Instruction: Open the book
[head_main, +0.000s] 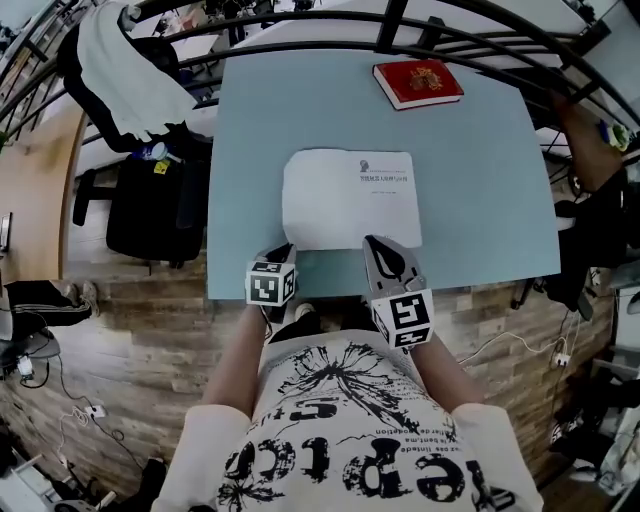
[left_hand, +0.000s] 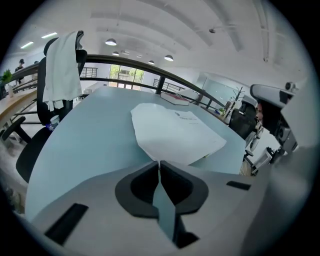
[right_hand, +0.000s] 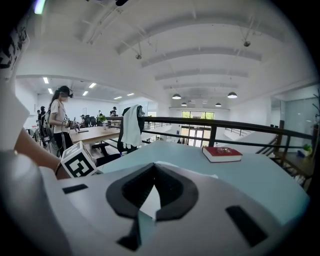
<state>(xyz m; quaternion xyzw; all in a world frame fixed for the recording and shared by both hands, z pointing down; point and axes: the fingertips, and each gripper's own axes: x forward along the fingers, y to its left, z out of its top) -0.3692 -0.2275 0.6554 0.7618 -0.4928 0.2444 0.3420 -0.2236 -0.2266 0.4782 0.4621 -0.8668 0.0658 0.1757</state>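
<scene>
Locate the red book (head_main: 418, 83) at the far right of the blue table (head_main: 250, 150), close to the railing (head_main: 388, 25), lying flat and closed. Treat the step in hand as the approach: no contact with the cover yet. Note the left gripper (head_main: 284, 254) and the right gripper (head_main: 373, 245) at the near table edge, well apart from the book, each with jaws pressed together on nothing. For the next move, expect a long reach forward and to the right, then spreading the jaws to catch the cover's free edge. Pass over the white sheet (head_main: 350, 198) lying between without dragging it. Disregard the chair (head_main: 140, 200) and its white cloth (head_main: 125, 75) beyond the table's left side.
</scene>
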